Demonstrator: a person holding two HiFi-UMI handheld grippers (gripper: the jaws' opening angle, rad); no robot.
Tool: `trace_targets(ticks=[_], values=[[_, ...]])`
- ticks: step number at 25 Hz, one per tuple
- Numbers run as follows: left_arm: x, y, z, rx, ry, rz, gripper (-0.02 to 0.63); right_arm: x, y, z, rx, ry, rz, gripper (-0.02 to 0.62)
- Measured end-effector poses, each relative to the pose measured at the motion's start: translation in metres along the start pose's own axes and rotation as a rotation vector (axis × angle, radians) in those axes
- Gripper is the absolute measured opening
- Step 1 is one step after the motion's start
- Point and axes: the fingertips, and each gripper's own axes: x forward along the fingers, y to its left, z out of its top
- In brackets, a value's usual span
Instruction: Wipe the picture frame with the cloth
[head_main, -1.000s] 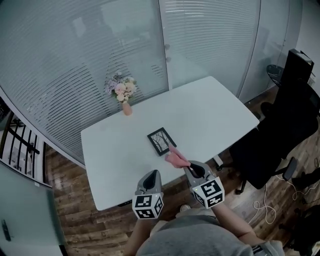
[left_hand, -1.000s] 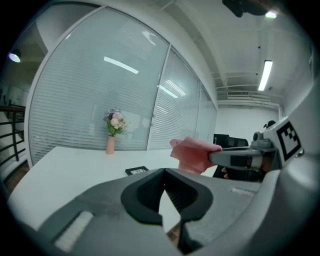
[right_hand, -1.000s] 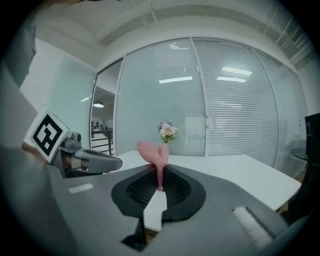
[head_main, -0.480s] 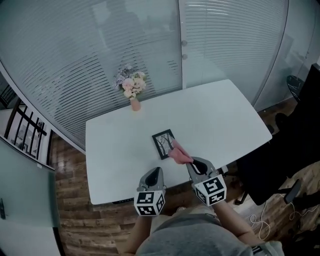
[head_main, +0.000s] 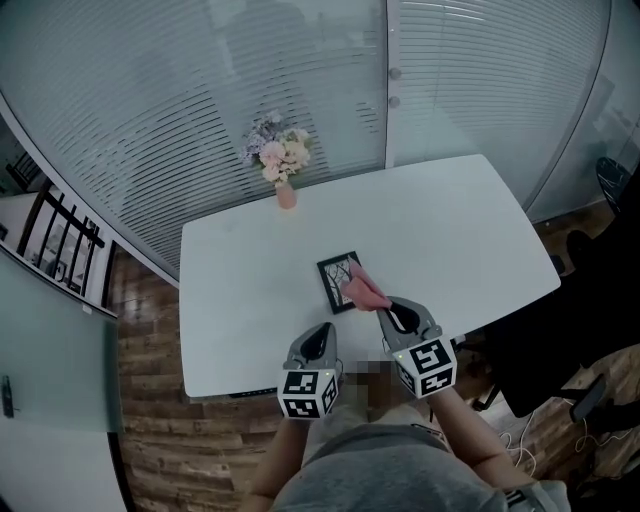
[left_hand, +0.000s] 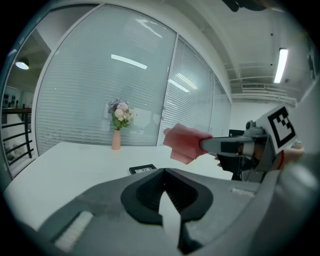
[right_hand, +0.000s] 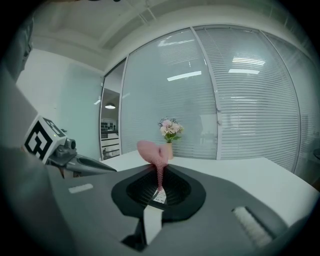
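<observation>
A small black picture frame lies flat on the white table, near its front edge. A pink cloth hangs from my right gripper, which is shut on it; the cloth overlaps the frame's right edge. In the right gripper view the cloth rises from between the shut jaws. My left gripper is shut and holds nothing, at the table's front edge, left of the frame. The left gripper view shows the frame, the cloth and the right gripper beyond its own tips.
A pink vase of flowers stands at the table's far edge by the glass wall with blinds. Wooden floor lies to the left. A black office chair stands at the right.
The right gripper has carried the pink cloth forward until it overlaps the frame's right edge. My head view has shifted. The left gripper stays shut near the front edge.
</observation>
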Motion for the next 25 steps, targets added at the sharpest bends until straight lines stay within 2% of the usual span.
trace_targets(ticks=[9,25], values=[[0.026,0.016,-0.022,-0.023,0.063,-0.001,0.003,0.042,-0.006,-0.006,0.003,0.027,0.031,0.015],[0.091,0.034,-0.064,-0.026,0.235,-0.065,0.003,0.135,-0.011,-0.016,-0.047,0.109,0.119,0.015]])
